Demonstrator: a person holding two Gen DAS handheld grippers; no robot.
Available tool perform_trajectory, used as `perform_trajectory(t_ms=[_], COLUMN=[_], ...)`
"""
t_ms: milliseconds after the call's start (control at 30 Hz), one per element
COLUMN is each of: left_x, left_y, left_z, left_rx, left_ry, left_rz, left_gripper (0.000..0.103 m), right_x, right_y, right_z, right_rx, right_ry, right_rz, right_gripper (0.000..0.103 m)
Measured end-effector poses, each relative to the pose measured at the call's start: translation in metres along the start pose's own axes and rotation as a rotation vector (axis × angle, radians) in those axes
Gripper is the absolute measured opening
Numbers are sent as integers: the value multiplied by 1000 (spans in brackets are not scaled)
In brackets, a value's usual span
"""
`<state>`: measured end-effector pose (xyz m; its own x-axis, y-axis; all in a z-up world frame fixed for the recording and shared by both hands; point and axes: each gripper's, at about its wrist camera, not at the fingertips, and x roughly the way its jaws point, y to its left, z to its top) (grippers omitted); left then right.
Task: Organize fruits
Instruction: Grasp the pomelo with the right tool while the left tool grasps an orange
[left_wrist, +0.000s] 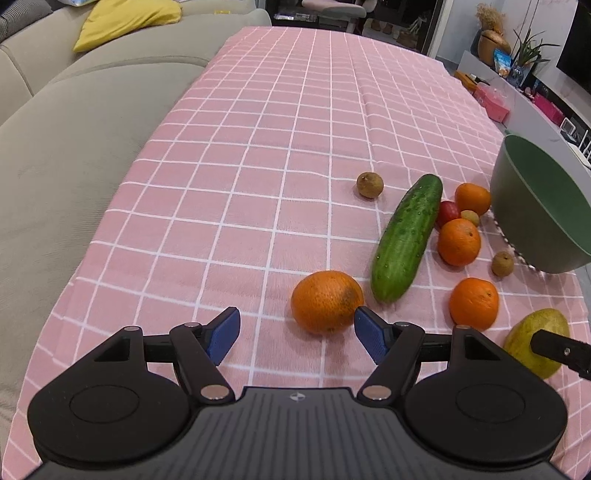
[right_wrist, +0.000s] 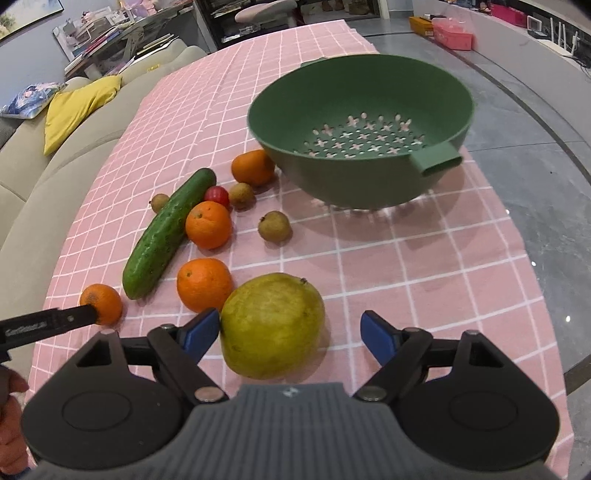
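Note:
Fruits lie on a pink checked tablecloth (left_wrist: 258, 147). My left gripper (left_wrist: 297, 334) is open, its blue pads on either side of a large orange (left_wrist: 327, 301), the right pad close against it. My right gripper (right_wrist: 290, 332) is open around a yellow-green pear (right_wrist: 272, 325), the left pad touching it. A cucumber (right_wrist: 168, 230), three more oranges (right_wrist: 204, 284) (right_wrist: 208, 224) (right_wrist: 253, 167), a red tomato (right_wrist: 217, 195) and small brown fruits (right_wrist: 274, 226) lie between them. An empty green colander (right_wrist: 362, 122) stands beyond.
A beige sofa (left_wrist: 74, 155) with a yellow cushion (left_wrist: 125, 18) runs along the table's left side. The grey tabletop (right_wrist: 535, 184) shows to the right of the cloth. Shelves and boxes stand at the back.

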<state>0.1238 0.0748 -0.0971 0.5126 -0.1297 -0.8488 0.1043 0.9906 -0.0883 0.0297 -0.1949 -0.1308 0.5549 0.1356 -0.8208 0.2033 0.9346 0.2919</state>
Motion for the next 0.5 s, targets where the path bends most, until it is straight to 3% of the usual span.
perform_trajectory(t_ms=[233, 500], left_x=[15, 23], left_y=[-11, -11], left_z=[4, 1], left_rx=[32, 42], left_ry=[-4, -11], left_rz=[-54, -78], left_gripper=[85, 86], right_x=[21, 27], right_y=[3, 2], right_z=[-3, 1], right_rx=[9, -1], right_ry=[44, 20], right_rz=[-10, -28], right_gripper=[75, 65])
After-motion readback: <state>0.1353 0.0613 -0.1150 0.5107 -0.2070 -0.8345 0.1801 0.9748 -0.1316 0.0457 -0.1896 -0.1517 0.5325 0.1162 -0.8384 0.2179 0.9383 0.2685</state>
